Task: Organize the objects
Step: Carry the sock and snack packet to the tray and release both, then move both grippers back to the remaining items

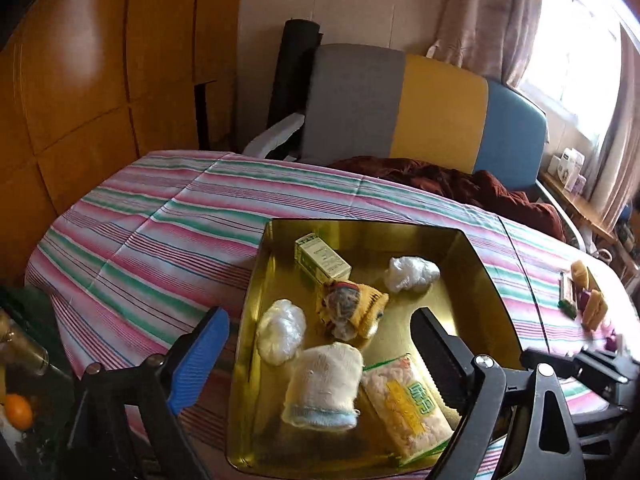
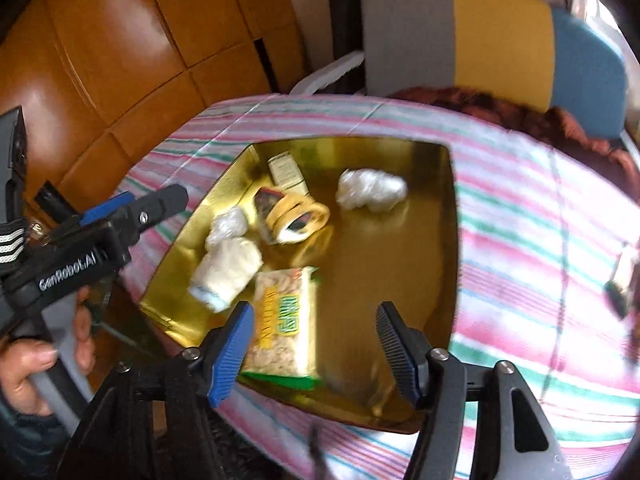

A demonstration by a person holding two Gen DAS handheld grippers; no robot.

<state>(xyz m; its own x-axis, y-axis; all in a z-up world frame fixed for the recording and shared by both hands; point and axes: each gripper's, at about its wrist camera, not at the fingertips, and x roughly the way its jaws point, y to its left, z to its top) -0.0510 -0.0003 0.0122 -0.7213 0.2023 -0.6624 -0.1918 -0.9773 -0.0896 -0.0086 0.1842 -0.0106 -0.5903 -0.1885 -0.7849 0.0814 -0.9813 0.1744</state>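
A gold tray (image 1: 476, 276) (image 2: 380, 264) lies on the striped tablecloth. It holds a small green-and-white box (image 1: 322, 261) (image 2: 286, 172), a yellow patterned sock bundle (image 1: 352, 308) (image 2: 294, 218), two white plastic wads (image 1: 412, 273) (image 1: 281, 330) (image 2: 370, 190), a cream cloth roll (image 1: 324, 386) (image 2: 228, 270) and a snack packet (image 1: 404, 400) (image 2: 284, 324). My left gripper (image 1: 320, 340) is open above the tray's near side, empty; it also shows in the right wrist view (image 2: 156, 206). My right gripper (image 2: 314, 344) is open over the tray's near edge, by the packet.
Small yellow, green and purple items (image 1: 584, 296) lie on the cloth at the right. A grey-yellow-blue chair (image 1: 424, 108) with a brown blanket (image 1: 460, 184) stands behind the table. Wooden cabinets (image 1: 100, 80) are at the left. An orange (image 1: 18, 412) sits low left.
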